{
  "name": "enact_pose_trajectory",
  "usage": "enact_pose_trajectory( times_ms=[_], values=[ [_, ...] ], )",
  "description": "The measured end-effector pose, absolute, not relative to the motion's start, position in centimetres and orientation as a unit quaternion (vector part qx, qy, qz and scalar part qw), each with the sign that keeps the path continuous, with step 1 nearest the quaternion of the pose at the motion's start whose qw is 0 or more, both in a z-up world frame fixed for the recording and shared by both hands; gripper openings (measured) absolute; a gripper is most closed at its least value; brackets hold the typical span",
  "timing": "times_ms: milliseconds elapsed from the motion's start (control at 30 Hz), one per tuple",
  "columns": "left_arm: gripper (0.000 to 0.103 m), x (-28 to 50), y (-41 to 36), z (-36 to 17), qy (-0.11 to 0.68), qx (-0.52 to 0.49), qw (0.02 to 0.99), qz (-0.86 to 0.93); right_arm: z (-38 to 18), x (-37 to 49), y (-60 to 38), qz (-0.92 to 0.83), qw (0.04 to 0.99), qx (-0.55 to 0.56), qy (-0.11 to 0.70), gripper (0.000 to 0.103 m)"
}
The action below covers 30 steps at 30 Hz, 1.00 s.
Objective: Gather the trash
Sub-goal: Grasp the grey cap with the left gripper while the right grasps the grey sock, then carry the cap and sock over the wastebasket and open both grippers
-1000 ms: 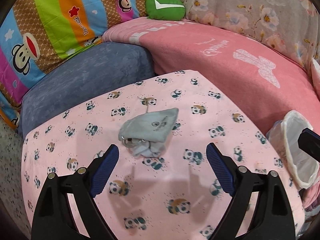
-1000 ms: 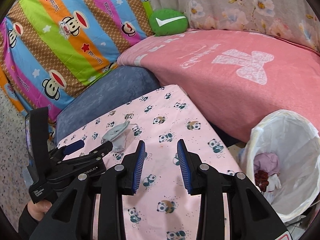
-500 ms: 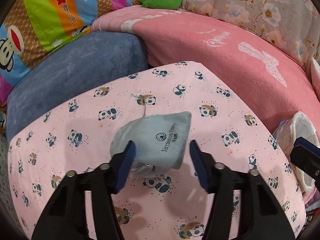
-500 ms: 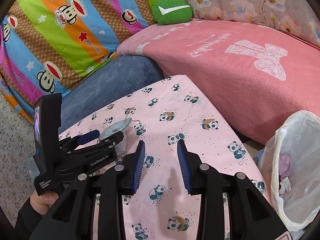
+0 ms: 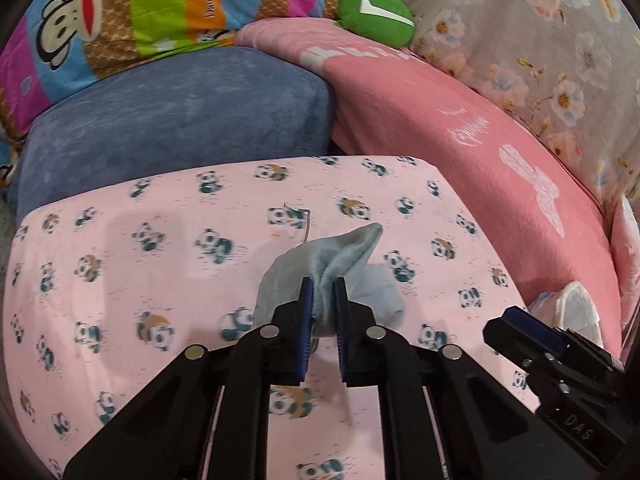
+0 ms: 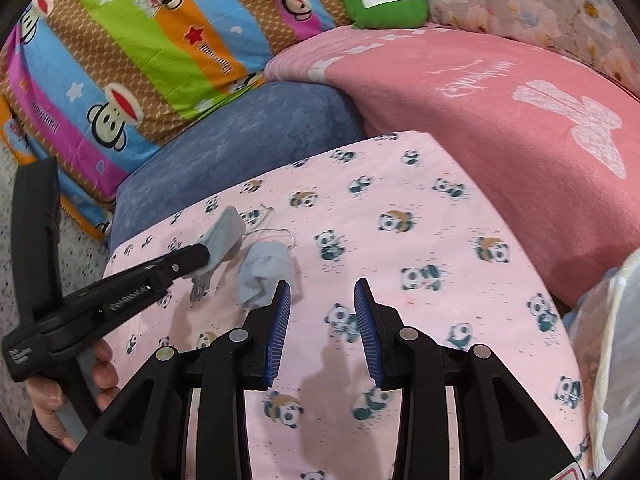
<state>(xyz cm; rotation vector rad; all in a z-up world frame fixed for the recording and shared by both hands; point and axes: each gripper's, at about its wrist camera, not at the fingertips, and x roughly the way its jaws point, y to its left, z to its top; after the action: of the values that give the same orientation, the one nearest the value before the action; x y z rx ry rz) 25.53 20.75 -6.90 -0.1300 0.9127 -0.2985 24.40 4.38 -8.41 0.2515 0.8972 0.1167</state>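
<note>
My left gripper [image 5: 321, 286] is shut on a grey-blue cloth pouch [image 5: 340, 252] and holds it just above the pink panda-print table [image 5: 160, 272]. The right wrist view shows the pouch [image 6: 226, 236] pinched in the left gripper [image 6: 202, 258]. A second crumpled grey-blue piece [image 6: 264, 276] lies on the table beside it, and also shows in the left wrist view [image 5: 378, 296]. My right gripper [image 6: 322, 292] is open and empty over the table, just right of that piece. The white-lined trash bin [image 6: 612, 360] stands at the table's right edge.
A blue cushion [image 5: 172, 120] and a pink blanket [image 5: 480, 152] border the table's far side. A striped monkey-print quilt [image 6: 120, 40] and a green pillow [image 6: 384, 0] lie behind. A thin string [image 6: 272, 234] trails on the table near the pouch.
My left gripper moved forward and closed on the pouch, lifting it; a crumpled piece now lies apart on the table. My right gripper swung left, away from the bin.
</note>
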Motion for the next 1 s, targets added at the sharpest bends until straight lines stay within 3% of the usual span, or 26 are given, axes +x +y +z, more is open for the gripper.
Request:
enact_pose_trajectory(
  times_ms=[300, 367, 433, 567, 600, 633, 733, 1000],
  values=[
    [0.011, 25.2, 23.5, -7.7, 0.447, -0.061, 0.887, -0.102, -10.6, 27.6, 9.5, 0.083, 0.881, 0.091, 0.456, 0.035],
    [0.011, 25.1, 23.8, -8.1, 0.451, -0.067, 0.884, -0.103, -11.3, 28.3, 10.1, 0.083, 0.877, 0.1, 0.463, 0.039],
    [0.011, 25.1, 23.7, -8.4, 0.455, -0.07, 0.882, -0.103, -12.0, 28.7, 10.6, 0.083, 0.874, 0.105, 0.468, 0.048],
    [0.011, 24.9, 23.4, -8.9, 0.46, -0.073, 0.878, -0.108, -13.2, 29.4, 11.2, 0.081, 0.865, 0.101, 0.484, 0.049],
    [0.011, 24.8, 23.2, -8.9, 0.461, -0.072, 0.878, -0.108, -13.7, 29.3, 11.3, 0.079, 0.862, 0.102, 0.49, 0.044],
    [0.011, 24.7, 23.1, -9.0, 0.462, -0.071, 0.877, -0.109, -13.7, 29.4, 11.1, 0.079, 0.861, 0.103, 0.492, 0.032],
    [0.011, 24.4, 22.8, -8.9, 0.464, -0.071, 0.876, -0.111, -13.6, 29.1, 10.6, 0.082, 0.86, 0.11, 0.491, 0.019],
    [0.011, 22.8, 21.0, -7.2, 0.454, -0.065, 0.88, -0.123, -11.7, 26.7, 8.7, 0.08, 0.873, 0.13, 0.464, 0.018]
  ],
)
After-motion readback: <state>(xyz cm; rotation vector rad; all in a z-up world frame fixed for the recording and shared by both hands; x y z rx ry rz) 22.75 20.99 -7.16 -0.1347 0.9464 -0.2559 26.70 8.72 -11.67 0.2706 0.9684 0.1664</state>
